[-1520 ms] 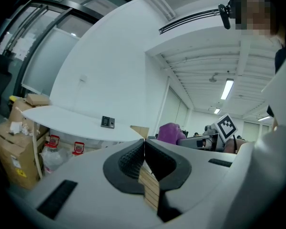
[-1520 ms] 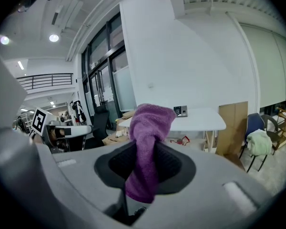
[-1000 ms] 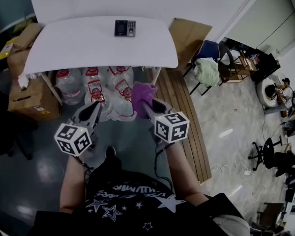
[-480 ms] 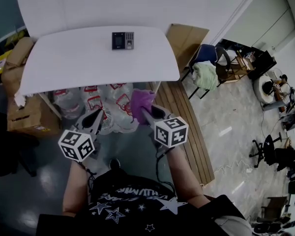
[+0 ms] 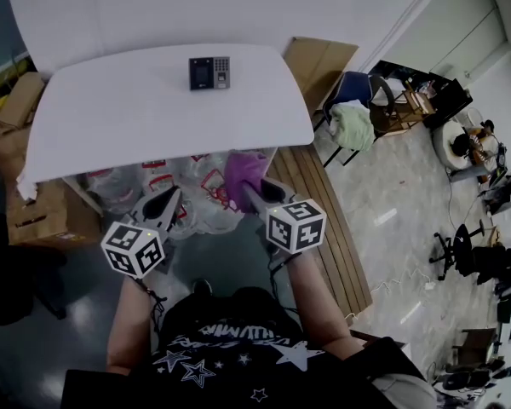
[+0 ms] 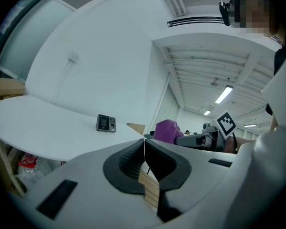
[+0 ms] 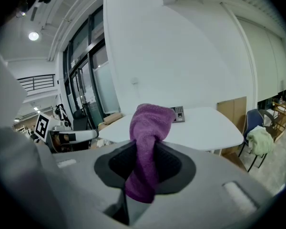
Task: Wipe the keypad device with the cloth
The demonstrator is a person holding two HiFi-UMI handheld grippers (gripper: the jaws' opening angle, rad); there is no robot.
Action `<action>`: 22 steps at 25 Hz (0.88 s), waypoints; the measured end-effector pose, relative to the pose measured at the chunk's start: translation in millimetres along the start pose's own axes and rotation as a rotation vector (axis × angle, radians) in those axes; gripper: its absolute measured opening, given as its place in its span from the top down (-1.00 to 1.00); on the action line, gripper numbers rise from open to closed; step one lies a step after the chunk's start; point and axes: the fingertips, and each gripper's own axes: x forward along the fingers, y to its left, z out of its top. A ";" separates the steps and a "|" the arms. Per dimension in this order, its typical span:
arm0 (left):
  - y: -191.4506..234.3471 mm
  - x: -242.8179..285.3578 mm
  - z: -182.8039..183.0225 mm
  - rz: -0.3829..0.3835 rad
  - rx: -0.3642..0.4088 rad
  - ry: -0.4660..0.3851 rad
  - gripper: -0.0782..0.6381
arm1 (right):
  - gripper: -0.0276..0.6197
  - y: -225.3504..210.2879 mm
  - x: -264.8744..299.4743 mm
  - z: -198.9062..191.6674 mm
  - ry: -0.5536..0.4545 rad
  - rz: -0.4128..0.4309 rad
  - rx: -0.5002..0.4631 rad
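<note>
We hold the left gripper [image 5: 170, 198] and the right gripper [image 5: 249, 192] side by side in front of us, above the floor and just short of the near edge of the white bench [image 5: 111, 118]. The left jaws are clenched together with nothing between them. The right jaws are grasping the purple cloth [image 7: 150, 128], pinched about its middle, so that a bunched fold stands above the pads and a tail hangs below them. The keypad [image 5: 209, 72] sits toward the far edge of the bench, about midway along it, well apart from both grippers and from the cloth. It is dark, with a screen on its left half and buttons on its right. Under the bench, clear bottles [image 5: 196, 203] with red labels stand packed together, just beyond the gripper tips in the head view. A cardboard box [image 5: 43, 216] stands beside the bench at our left. At our right, wooden planks [image 5: 315, 203] lie on the floor, and beyond them a chair [image 5: 362, 88] carries a pale green bundle.
</note>
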 end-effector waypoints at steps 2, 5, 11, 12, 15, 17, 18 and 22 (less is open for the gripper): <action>6.3 3.9 0.2 0.000 -0.005 0.003 0.76 | 0.61 -1.4 5.7 0.1 0.001 -0.004 0.005; 10.2 9.9 1.1 0.000 -0.009 0.008 0.76 | 0.61 -6.6 10.3 1.8 0.001 -0.010 0.015; 9.2 23.1 2.4 0.011 -0.010 0.017 0.76 | 0.61 -17.0 21.3 9.4 -0.003 0.023 0.021; 9.1 25.8 2.0 0.017 -0.004 0.021 0.76 | 0.61 -18.7 24.5 10.6 -0.005 0.037 0.021; 10.0 38.2 5.3 0.045 0.004 0.017 0.76 | 0.61 -29.6 35.3 18.7 -0.013 0.077 0.021; 9.7 48.3 8.9 0.064 -0.001 0.011 0.76 | 0.61 -39.8 41.7 26.4 -0.014 0.099 0.018; 9.5 54.0 10.6 0.072 0.000 0.011 0.76 | 0.61 -45.6 45.1 30.7 -0.014 0.109 0.017; 12.2 78.4 20.4 0.116 0.000 0.009 0.76 | 0.61 -71.3 61.1 46.4 -0.006 0.151 0.015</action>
